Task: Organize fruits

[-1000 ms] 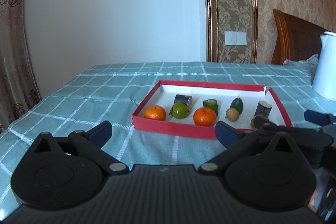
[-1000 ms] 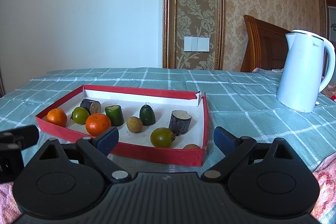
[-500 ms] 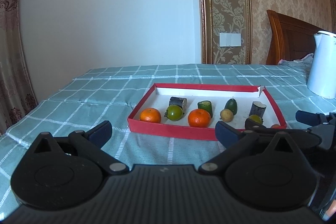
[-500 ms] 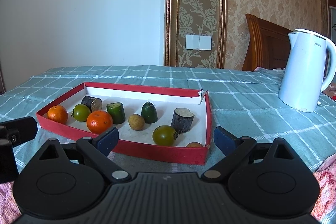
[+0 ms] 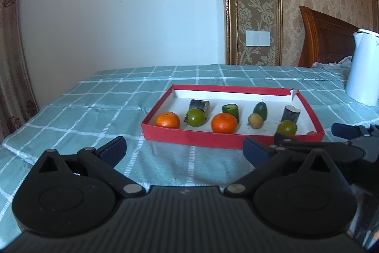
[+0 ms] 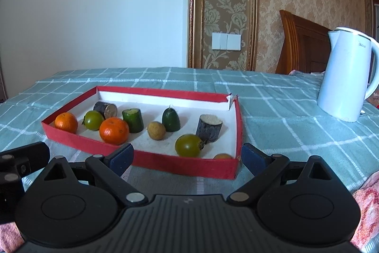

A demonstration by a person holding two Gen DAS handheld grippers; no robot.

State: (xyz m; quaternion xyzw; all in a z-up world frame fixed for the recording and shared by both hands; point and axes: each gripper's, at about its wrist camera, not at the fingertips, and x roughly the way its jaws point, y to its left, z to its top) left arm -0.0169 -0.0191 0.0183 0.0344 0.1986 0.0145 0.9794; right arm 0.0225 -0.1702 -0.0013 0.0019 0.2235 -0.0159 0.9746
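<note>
Right tool (image 6: 187, 157) gaping, two oranges (image 6: 114, 130), two green tomatoes (image 6: 188, 145)

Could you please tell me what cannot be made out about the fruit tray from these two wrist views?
- Small orange fruit in the red tray: both views, mostly hidden by the tray's near wall; its kind is unclear.
- White kettle: left wrist view, cut off by the right edge.
- Kettle lettering: right wrist view, too small to read.
</note>
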